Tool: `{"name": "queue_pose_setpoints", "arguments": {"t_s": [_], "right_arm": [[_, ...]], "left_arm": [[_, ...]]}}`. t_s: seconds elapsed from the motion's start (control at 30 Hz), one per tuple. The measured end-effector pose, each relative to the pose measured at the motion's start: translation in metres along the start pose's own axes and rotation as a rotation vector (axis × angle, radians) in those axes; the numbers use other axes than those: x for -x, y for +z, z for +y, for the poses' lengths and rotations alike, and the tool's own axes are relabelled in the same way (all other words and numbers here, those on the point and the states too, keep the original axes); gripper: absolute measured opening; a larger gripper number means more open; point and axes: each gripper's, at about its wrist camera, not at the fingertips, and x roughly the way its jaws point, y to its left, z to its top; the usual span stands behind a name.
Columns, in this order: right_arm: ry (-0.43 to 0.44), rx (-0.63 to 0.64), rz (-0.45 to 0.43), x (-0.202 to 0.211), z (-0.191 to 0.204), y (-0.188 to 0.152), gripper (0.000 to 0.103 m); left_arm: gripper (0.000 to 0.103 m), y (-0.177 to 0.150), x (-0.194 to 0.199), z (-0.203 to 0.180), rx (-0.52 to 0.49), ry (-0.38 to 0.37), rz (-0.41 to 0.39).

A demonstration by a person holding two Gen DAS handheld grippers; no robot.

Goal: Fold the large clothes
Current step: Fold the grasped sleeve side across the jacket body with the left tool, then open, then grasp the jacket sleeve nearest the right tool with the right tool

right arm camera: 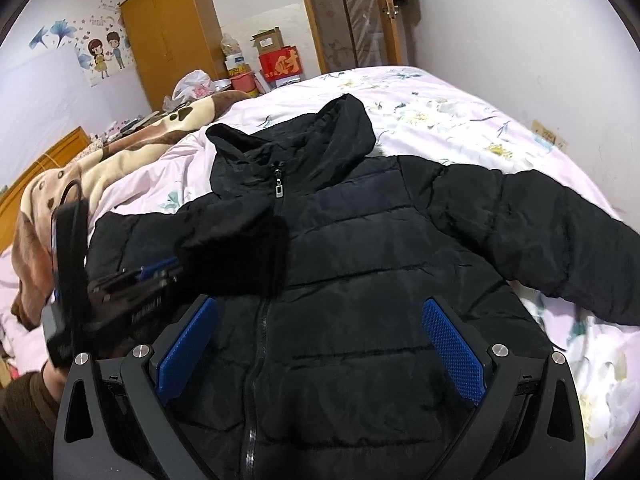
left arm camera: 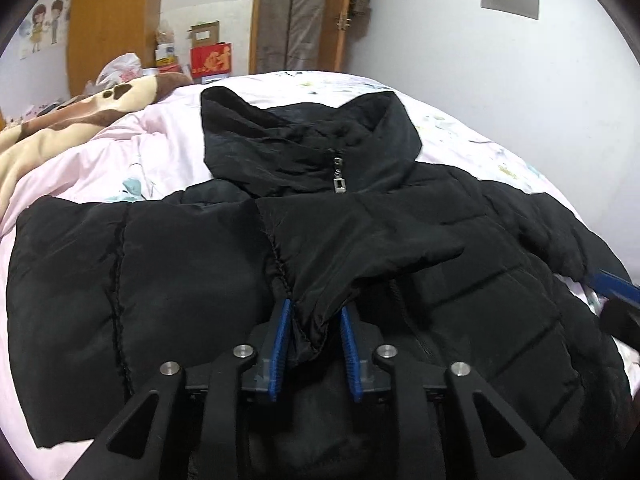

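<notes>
The black jacket (right arm camera: 360,264) lies front up on the bed (right arm camera: 460,112), hood away from the person. Its one sleeve is folded across the chest, and that cuff (left arm camera: 316,320) sits between the left gripper's (left arm camera: 314,344) fingers, which stand slightly apart around it. The other sleeve (right arm camera: 560,232) stretches out sideways, nearer the right gripper (right arm camera: 320,344), whose fingers are spread wide and empty above the chest.
</notes>
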Motion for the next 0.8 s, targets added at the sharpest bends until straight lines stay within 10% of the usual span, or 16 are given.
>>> {"name": "queue_pose_setpoints", "arguments": {"t_s": [0.17,0.6,0.8], "right_arm": [[0.068,-0.042,0.046,-0.038,-0.003,0.021,0.102],[0.236,-0.017,0.218,-0.145,0.062,0.028,0.086],[0.185,0.057,0.277,-0.17,0.09,0.019,0.061]], "left_arm": [[0.07,-0.004,0.033,0.002,0.033,-0.003,-0.042],[0.071,-0.018,0.082,0.038,0.094,0.279,-0.015],[0.071,-0.021,0.083,0.053,0.121,0.296,0.022]]}}
